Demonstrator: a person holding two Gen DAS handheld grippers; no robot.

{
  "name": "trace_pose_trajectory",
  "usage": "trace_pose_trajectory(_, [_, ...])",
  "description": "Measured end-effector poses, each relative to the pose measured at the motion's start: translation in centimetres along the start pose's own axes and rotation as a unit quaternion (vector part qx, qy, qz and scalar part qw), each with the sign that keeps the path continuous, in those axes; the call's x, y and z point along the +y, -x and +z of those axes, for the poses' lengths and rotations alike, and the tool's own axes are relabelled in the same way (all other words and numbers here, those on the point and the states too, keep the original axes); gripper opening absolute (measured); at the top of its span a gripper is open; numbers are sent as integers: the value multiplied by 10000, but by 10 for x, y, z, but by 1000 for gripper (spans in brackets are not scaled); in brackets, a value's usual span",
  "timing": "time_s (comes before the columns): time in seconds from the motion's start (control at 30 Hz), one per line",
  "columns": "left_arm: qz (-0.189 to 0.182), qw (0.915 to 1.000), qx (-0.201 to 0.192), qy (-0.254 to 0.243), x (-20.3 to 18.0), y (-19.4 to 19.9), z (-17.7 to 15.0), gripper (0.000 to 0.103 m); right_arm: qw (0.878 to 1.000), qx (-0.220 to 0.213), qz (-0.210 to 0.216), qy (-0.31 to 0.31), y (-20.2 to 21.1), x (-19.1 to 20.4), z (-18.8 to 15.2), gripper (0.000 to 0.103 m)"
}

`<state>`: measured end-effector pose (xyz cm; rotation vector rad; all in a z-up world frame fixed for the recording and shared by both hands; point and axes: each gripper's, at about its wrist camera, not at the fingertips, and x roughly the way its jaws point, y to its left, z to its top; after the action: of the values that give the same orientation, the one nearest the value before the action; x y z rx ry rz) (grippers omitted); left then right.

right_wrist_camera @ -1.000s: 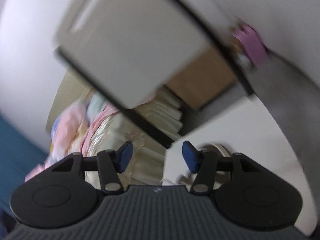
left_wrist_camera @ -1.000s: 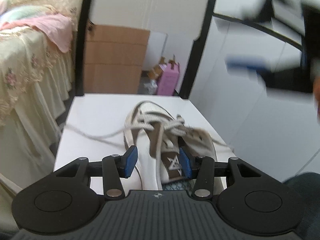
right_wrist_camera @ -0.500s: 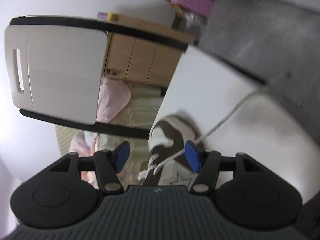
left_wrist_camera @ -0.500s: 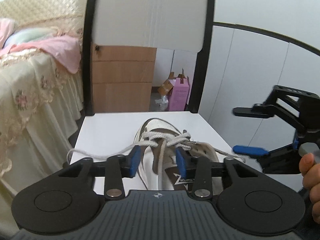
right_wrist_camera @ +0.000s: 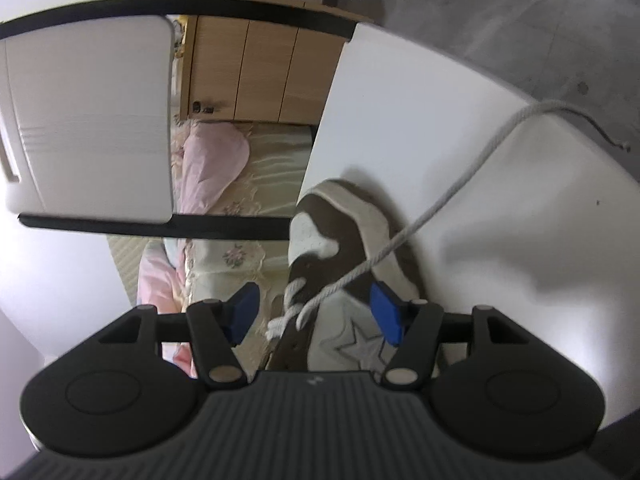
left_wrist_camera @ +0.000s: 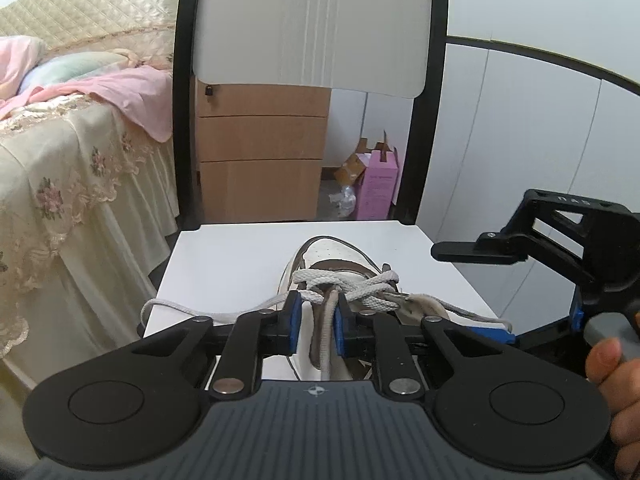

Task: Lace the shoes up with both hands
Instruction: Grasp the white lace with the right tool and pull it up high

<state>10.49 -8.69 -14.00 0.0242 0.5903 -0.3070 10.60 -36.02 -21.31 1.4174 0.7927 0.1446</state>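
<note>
As the left gripper [left_wrist_camera: 316, 322] hung over the throat of the shoe [left_wrist_camera: 332, 280], its jaws had just been closing, from roughly half open a second earlier down to a narrow gap, with the tongue strip [left_wrist_camera: 326, 336] running between the blue pads; whether the pads actually pinched it could not be told from the left wrist view. The brown-and-white shoe lay near the middle of the white bench [left_wrist_camera: 224, 256], toe toward twelve o'clock, its upper eyelets crossed by grey lace [left_wrist_camera: 344, 284]. One free lace end [left_wrist_camera: 172, 307] trailed off toward nine o'clock, the other [right_wrist_camera: 448, 200] toward one o'clock in the right wrist view. The right gripper [right_wrist_camera: 316, 312], which a second before had looked up at the chair back and away from the shoe, had come down and rolled over, and now sat at three o'clock of the shoe with its jaws spread wide and holding nothing, the free lace crossing between them. Judging by this, the left side was steadying the shoe while the right lined up to take the lace, so the lacing itself appeared barely under way.
</note>
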Motion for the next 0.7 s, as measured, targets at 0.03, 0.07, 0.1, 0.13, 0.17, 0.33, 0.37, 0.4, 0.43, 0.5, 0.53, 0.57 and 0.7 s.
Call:
trace_pose_trajectory(0.03, [61, 10000, -9, -17, -3, 1, -1, 11, 10000, -56, -19, -13, -1, 0, 1, 63])
trace_pose_trajectory(0.07, [128, 9999, -15, -31, -6, 2, -1, 11, 9999, -116, -40, -27, -2, -1, 3, 63])
trace_pose_trajectory(0.1, [194, 9998, -19, -40, -9, 2, -2, 11, 9998, -179, -56, -26, -3, -2, 5, 62])
trace_pose_trajectory(0.13, [240, 9997, -17, -30, -10, 2, -2, 11, 9997, -249, -84, -21, -5, -3, 6, 62])
trace_pose_trajectory(0.17, [262, 9997, -11, -7, -11, 2, -1, 11, 9994, -327, -142, -5, -6, -4, 8, 61])
trace_pose_trajectory(0.33, [239, 9996, 56, 139, -7, 2, 1, 11, 9968, -665, -434, 7, -4, -10, 13, 42])
trace_pose_trajectory(0.37, [226, 9996, 69, 158, -6, 1, 1, 11, 9960, -748, -488, 33, -4, -10, 14, 33])
trace_pose_trajectory(0.4, [210, 9996, 84, 184, -5, 1, 2, 11, 9954, -805, -520, 56, -5, -11, 15, 24])
trace_pose_trajectory(0.43, [194, 9996, 94, 198, -4, 1, 2, 11, 9953, -814, -527, 67, -6, -11, 16, 19])
trace_pose_trajectory(0.5, [152, 9996, 106, 197, -3, 1, 2, 11, 9945, -897, -519, 157, -7, -10, 17, 11])
trace_pose_trajectory(0.53, [117, 9997, 108, 200, -2, 1, 2, 11, 9934, -992, -504, 261, -6, -7, 17, 10])
trace_pose_trajectory(0.57, [52, 9996, 109, 258, 0, 1, 2, 11, 9922, -1090, -478, 368, -6, -4, 16, 9])
trace_pose_trajectory(0.7, [-212, 9978, 173, 603, 14, 0, 2, 13, 9834, -1593, -202, 848, 5, 13, 7, 9])
